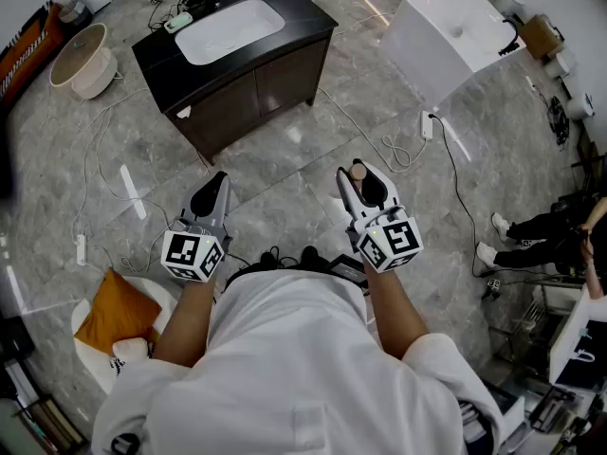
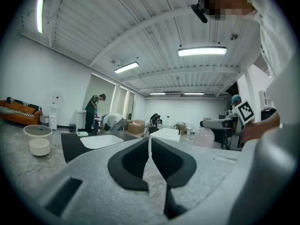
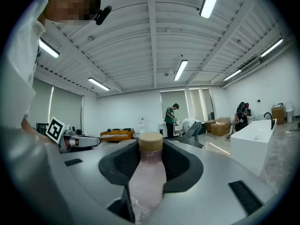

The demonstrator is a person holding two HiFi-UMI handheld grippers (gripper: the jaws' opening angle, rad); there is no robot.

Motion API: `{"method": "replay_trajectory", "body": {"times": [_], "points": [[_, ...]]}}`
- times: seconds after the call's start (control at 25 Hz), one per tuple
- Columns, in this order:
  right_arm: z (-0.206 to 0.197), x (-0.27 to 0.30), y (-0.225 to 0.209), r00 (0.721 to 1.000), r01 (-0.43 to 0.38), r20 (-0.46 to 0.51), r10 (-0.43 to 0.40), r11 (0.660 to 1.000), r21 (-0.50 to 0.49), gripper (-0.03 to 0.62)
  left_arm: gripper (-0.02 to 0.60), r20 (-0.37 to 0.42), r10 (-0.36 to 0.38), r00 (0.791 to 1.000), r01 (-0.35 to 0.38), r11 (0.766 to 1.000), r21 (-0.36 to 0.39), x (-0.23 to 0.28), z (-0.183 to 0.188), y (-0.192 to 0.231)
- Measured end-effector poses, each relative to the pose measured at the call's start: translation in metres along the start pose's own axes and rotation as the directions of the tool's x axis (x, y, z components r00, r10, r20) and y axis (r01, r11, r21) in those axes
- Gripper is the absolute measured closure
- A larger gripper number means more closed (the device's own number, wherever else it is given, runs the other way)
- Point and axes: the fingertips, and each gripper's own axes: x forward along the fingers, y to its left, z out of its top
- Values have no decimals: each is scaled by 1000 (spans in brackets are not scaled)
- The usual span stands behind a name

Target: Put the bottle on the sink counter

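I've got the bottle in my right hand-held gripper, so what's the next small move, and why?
Probably step forward toward the sink counter, with the right hand-held gripper held level. Its jaws are already closed on the bottle, but the dark counter stands well ahead and a little to the left, so it likely isn't within reach for setting the bottle down yet.

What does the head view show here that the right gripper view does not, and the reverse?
Only the head view: the dark sink counter with its white basin, an orange cushion and loose cables.

Only the right gripper view: ceiling light strips, an orange sofa and two people at the far wall.

Both: the pale pink bottle with a tan cap gripped in the right tool, the left tool, and the white freestanding block basin.
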Motion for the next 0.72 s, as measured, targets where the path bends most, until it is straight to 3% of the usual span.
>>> {"method": "replay_trajectory", "body": {"times": [0.24,0.72], "points": [[-2,0,22,1000,-4,-6,4,1000,7,450,557,-1,-62,998,62,998,7,-8,0,-1],[-10,-16,25,999,39,-22,-39,999,30,450,557,-12,-151,989,150,988,-19,-2,-9,-4]]}}
